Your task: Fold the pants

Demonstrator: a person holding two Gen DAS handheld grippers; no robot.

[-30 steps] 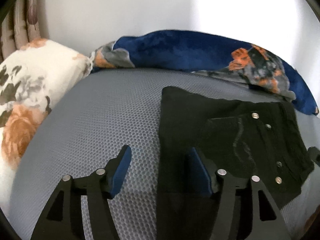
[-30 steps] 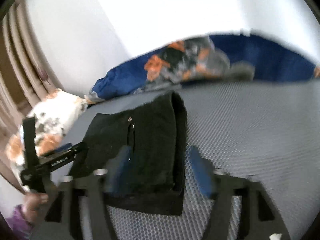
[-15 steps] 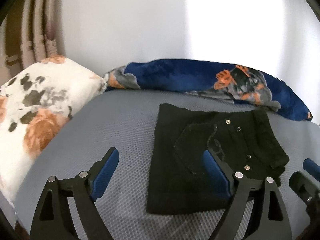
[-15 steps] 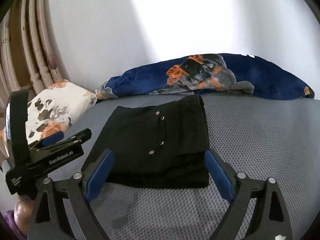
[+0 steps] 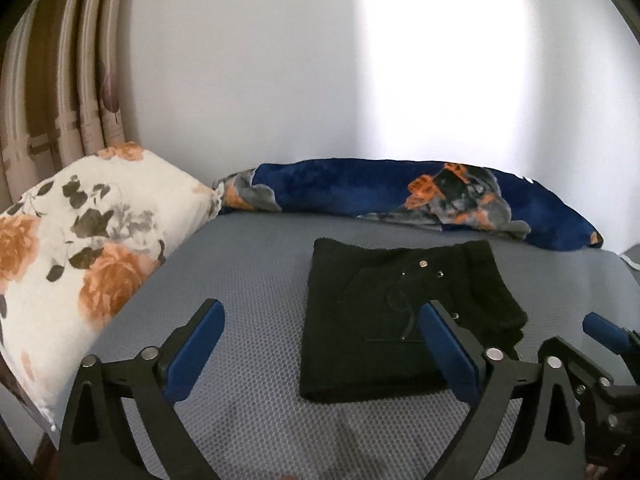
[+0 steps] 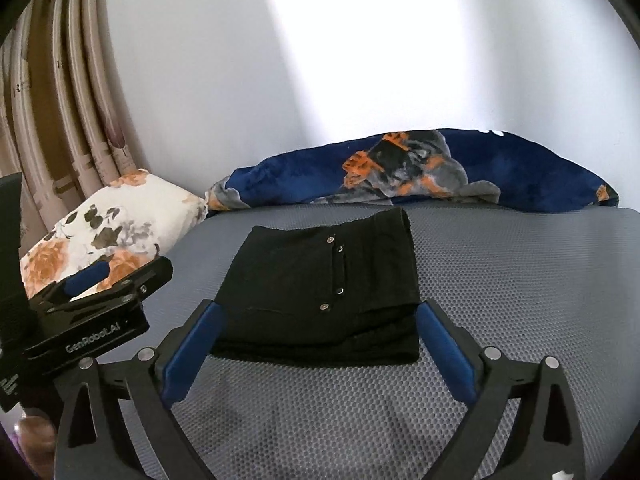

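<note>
— One label reads clearly: "GenRobot.AI" on the left gripper (image 6: 86, 280) at the lower left of the right wrist view. Other markings are too blurred.

— And the jaws?

— Both have just been opening; left gripper and right gripper (image 6: 318, 350) stand wide apart, empty. Compared with a second ago, the folded black pants (image 5: 404, 320) sit farther off, centre frame on the grey mattress (image 5: 248, 280).

My left black plastic gripper (image 5: 322, 344) with blue padded fingers (image 5: 194, 346), silver screws, white GenRobot.AI lettering, my matching right gripper (image 6: 318, 350)
</note>
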